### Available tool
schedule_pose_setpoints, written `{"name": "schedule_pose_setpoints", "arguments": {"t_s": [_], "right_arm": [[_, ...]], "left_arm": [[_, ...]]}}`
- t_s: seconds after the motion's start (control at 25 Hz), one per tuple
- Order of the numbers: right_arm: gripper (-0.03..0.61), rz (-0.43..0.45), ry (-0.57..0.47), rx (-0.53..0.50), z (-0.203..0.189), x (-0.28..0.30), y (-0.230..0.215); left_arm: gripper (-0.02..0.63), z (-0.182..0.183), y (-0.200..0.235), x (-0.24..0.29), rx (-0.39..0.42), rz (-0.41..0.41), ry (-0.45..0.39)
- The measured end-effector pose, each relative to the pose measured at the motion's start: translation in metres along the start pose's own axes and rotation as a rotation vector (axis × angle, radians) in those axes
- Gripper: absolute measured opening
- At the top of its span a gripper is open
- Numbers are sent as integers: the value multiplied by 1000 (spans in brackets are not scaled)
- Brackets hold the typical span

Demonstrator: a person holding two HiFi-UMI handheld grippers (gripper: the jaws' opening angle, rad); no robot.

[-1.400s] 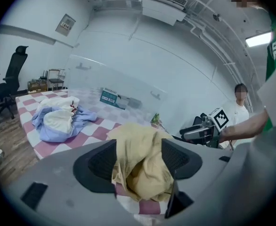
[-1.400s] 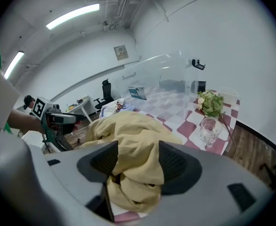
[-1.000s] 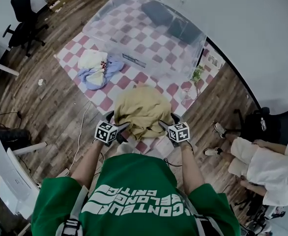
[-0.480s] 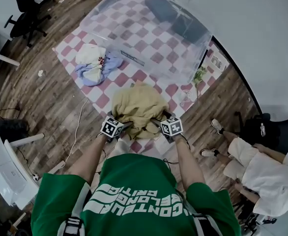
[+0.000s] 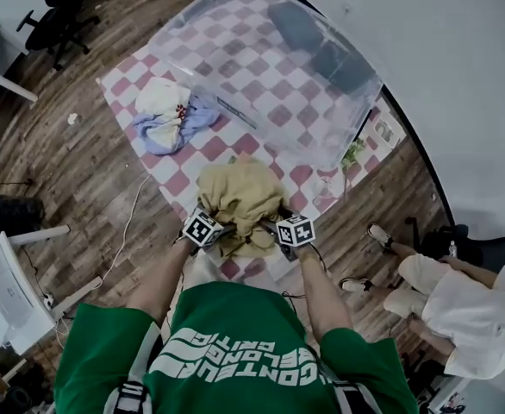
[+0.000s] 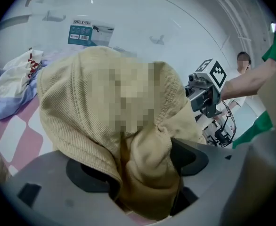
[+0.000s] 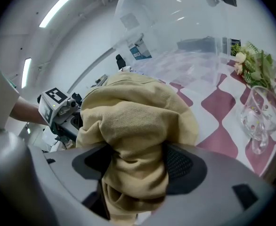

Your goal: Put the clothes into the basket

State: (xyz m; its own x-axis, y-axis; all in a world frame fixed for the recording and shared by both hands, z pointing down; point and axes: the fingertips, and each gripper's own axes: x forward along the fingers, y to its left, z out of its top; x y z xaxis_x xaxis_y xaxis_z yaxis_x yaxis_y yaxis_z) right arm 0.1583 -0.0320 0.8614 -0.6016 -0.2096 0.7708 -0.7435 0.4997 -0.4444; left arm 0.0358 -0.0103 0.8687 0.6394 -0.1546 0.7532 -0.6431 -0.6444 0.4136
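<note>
1. My left gripper (image 5: 223,228) has its jaws around a bunched fold of the tan garment (image 5: 242,198). They have just been closing, and the cloth fills the gap and presses on both pads.
2. My right gripper (image 5: 275,229) is clamped on another fold of the same garment, which is squeezed between its dark pads and spills out below them.
3. The garment hangs in a rumpled heap between the two grippers, over the near edge of the checked mat (image 5: 202,151).
4. The clear basket (image 5: 235,50) stands on the far part of the mat, well apart from the garment.
5. A heap of white and blue clothes (image 5: 171,116) lies at the mat's left edge, just beside the basket's near left corner.
6. A glass (image 7: 259,120) stands at the mat's right edge.
</note>
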Motion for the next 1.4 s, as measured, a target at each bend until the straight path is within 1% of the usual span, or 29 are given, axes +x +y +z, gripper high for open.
{"name": "schedule_pose_setpoints", "arguments": {"t_s": [0.2,0.32,0.48,0.64,0.8,1.04,1.24,1.4], "right_arm": [[336,21,15,20,3,1,3],[313,44,18,34,4,3,9],[281,54,-7,52,6,1,15],[256,60,-33,44,13,-3,25],[241,66,-68,16,25,-7,36],[232,79,-118,-50,54,-13,55],[227,98,-170,-122,87,-20,76],[225,118,-232,-195,122,-30,100]], "left_arm": [[333,4,-11,4,-1,-41,-13],[305,6,-14,5,-4,-47,-27],[273,10,-21,6,5,-38,-49],[248,12,-27,2,8,-20,-71],[235,19,-29,-8,3,-2,-119],[229,31,-25,-31,-36,39,-206],[224,47,-17,-62,-52,93,-285],[221,61,-7,-91,-55,151,-351]]}}
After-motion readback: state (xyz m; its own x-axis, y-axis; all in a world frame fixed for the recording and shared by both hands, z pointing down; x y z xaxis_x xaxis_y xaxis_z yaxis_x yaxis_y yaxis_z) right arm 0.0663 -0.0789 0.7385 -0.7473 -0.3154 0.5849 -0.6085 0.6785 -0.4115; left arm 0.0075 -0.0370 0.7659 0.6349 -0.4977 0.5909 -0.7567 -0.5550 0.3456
